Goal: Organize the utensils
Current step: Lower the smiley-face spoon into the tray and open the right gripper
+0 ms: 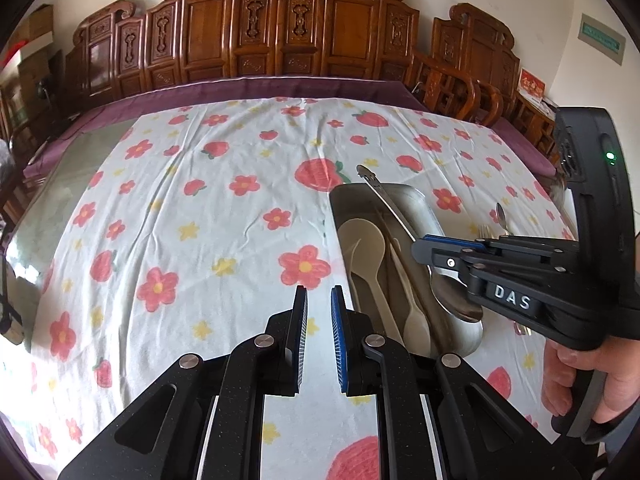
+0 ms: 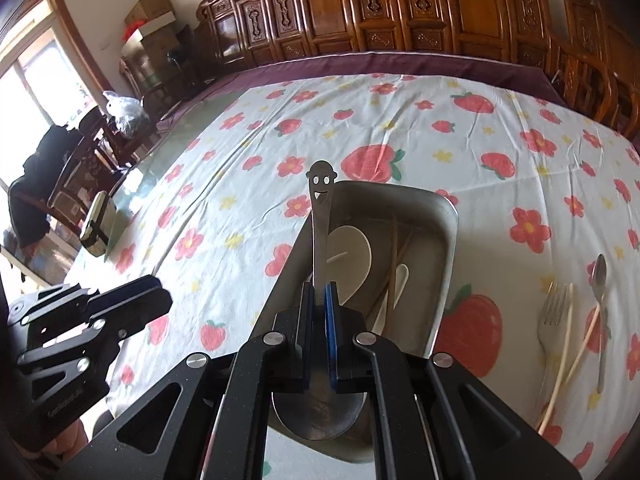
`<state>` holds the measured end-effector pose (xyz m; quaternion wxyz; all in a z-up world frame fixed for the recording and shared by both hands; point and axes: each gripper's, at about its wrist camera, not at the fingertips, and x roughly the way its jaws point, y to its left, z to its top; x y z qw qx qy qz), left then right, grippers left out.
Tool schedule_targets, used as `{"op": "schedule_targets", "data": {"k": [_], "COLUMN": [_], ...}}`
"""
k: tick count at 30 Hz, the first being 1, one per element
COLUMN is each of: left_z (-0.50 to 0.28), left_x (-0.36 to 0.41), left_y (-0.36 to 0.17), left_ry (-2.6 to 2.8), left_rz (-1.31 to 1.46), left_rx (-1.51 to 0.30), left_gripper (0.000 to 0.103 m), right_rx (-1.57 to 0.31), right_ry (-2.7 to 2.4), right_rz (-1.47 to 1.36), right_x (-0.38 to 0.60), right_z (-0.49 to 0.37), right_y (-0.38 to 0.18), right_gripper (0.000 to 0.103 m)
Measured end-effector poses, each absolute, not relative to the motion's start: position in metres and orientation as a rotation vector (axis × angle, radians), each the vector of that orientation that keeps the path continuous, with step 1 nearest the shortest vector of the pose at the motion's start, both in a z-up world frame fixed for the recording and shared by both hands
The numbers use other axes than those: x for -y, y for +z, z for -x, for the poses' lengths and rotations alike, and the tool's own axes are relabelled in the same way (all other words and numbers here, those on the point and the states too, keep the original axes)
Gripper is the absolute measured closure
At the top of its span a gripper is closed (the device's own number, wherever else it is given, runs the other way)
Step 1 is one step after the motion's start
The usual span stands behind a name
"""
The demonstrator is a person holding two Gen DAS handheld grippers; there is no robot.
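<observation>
1. The right gripper (image 2: 319, 292) is clamping its black and blue ribbed pads on the thin handle of a steel spoon (image 2: 320, 216). The spoon's round, dull bowl is hanging under the jaws, and its flat handle tip, cut with a smiling face, is pointing away.
2. The left gripper (image 1: 319, 300) is hovering over the cloth just left of the tray, its jaws standing narrow with nothing between them.
3. Beneath the held spoon, a rectangular metal tray (image 2: 446, 240) with rounded corners is sitting on the cloth. It is holding a wide cream plastic spoon (image 2: 352, 254), a smaller cream spoon (image 2: 396, 280) and pale chopsticks (image 2: 393, 248).
4. To the tray's right, a steel fork (image 2: 554, 312), a small steel teaspoon (image 2: 600, 276) and a curved cream stick (image 2: 568, 356) are lying loose on the cloth, crossing one another.
5. A wrinkled white tablecloth (image 1: 200, 208), printed with red flowers and strawberries, is covering the glass-topped table.
6. Carved brown wooden chair backs (image 1: 288, 28) are lining the far edge.
</observation>
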<state>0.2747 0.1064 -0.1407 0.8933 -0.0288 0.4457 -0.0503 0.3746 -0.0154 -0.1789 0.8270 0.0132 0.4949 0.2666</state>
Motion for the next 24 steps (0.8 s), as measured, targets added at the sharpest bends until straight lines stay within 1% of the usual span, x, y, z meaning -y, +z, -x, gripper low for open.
{"op": "schedule_targets", "data": {"k": [7,9,15,17,18,19,21,23,24], "left_z": [-0.272,-0.271,-0.268,-0.267,-0.266,-0.265,-0.263,-0.262,-0.26], "left_x": [-0.109,-0.11,-0.106,-0.102,-0.1,-0.097,-0.088,-0.081,-0.076], "left_y": [-0.139,-0.139,-0.134,-0.132,-0.131,-0.13,-0.128,-0.127,-0.126], "left_ry": [-0.1,-0.1,-0.106,-0.113,-0.116,-0.121,-0.138,-0.15,-0.163], "left_rz": [0.059,0.058,0.053,0.055,0.052,0.049,0.038,0.03,0.025], "left_rx": [-0.921,-0.92,-0.916,-0.911,-0.909,-0.906,-0.902,-0.9,-0.896], "left_gripper": [0.092,0.092,0.092,0.09,0.085,0.083,0.082,0.079,0.075], "right_rx": [-1.057,-1.052,-1.026,-1.003,-0.993,-0.986,-0.967,-0.952,-0.95], "right_ry": [0.573,0.568,0.575,0.572,0.568,0.565,0.556,0.539,0.53], "right_rz": [-0.023,-0.016,-0.014,0.0,0.004,0.004,0.011,0.023,0.027], "right_x": [0.014,0.015,0.025,0.033,0.039,0.045,0.06,0.078,0.085], "right_z": [-0.374,-0.373,-0.366,-0.358,-0.355,-0.353,-0.343,-0.331,-0.327], "right_y": [-0.184,-0.184,-0.178,-0.172,-0.168,-0.166,-0.16,-0.155,-0.154], "right_gripper": [0.095,0.093,0.093,0.093,0.093,0.093,0.093,0.093,0.093]}}
